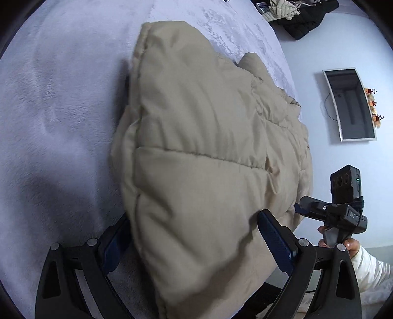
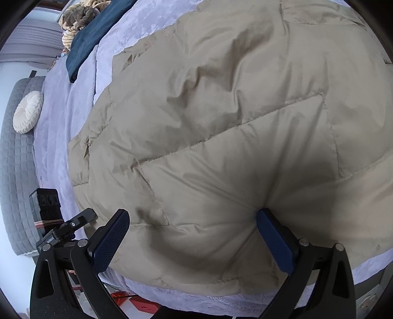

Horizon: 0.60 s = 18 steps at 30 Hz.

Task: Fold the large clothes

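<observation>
A beige quilted puffer jacket (image 1: 196, 137) lies folded on a pale lilac bed cover (image 1: 56, 103). My left gripper (image 1: 194, 240) is open, its blue-padded fingers (image 1: 276, 243) straddling the jacket's near edge. The jacket fills the right wrist view (image 2: 233, 122). My right gripper (image 2: 194, 235) is open too, its fingers (image 2: 111, 243) on either side of the jacket's near hem at the bed's edge. The right gripper also shows in the left wrist view (image 1: 336, 208), beside the jacket's right side. The left gripper's body shows in the right wrist view (image 2: 61, 228).
Black and cream clothes (image 1: 297, 14) lie at the far end of the bed. A mirror (image 1: 351, 105) hangs on the wall. A dark blue cloth (image 2: 95, 34), a round cream cushion (image 2: 27, 112) and a grey quilted headboard (image 2: 14, 171) lie to the left. Red objects (image 2: 142, 304) lie on the floor.
</observation>
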{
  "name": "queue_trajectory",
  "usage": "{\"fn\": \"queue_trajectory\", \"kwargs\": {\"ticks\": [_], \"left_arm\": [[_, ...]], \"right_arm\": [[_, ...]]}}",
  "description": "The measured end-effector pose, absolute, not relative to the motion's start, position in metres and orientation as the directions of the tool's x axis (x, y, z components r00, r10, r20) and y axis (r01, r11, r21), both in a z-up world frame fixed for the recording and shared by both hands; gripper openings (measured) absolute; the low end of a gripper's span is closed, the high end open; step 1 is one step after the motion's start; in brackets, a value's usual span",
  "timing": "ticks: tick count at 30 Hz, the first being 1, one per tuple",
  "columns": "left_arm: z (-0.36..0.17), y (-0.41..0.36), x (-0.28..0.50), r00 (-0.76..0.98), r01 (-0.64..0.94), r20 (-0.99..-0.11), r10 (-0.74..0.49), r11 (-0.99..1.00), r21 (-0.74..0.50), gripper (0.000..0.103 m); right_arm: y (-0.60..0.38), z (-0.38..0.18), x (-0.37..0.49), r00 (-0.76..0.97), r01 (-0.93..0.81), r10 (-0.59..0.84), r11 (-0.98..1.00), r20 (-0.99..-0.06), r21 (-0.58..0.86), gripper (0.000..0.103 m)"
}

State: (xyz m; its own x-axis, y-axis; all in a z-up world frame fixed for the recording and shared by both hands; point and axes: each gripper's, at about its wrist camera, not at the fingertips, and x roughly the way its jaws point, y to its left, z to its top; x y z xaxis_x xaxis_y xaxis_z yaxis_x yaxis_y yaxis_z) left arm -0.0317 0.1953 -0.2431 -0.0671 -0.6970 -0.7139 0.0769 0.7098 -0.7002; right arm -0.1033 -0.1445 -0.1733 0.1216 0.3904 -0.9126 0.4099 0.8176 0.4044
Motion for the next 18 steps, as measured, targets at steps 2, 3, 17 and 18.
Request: {"fn": "queue_trajectory", "kwargs": {"ticks": [2,3,17,18], "left_arm": [[-0.244,0.183,-0.026,-0.080,0.093,-0.701,-0.709,0.695,-0.713,0.098],[-0.244,0.177,-0.024,-0.089,0.107,-0.698,-0.710,0.690,-0.716,0.098],[-0.240,0.150,-0.026,-0.165,0.179,-0.653,-0.739,0.629,-0.757,0.072],[-0.234,0.146,-0.028,-0.171,0.199,-0.651,-0.740,0.621,-0.758,0.064]], "right_arm": [[-0.143,-0.174,-0.103,0.120,0.407,0.385,0.822,-0.915,0.399,0.103],[-0.142,-0.175,-0.104,0.120,0.406,0.383,0.823,-0.916,0.397,0.103],[-0.141,-0.177,-0.104,0.125,0.393,0.375,0.831,-0.918,0.393,0.103],[-0.142,-0.177,-0.104,0.126,0.394,0.376,0.830,-0.918,0.394,0.103]]}}
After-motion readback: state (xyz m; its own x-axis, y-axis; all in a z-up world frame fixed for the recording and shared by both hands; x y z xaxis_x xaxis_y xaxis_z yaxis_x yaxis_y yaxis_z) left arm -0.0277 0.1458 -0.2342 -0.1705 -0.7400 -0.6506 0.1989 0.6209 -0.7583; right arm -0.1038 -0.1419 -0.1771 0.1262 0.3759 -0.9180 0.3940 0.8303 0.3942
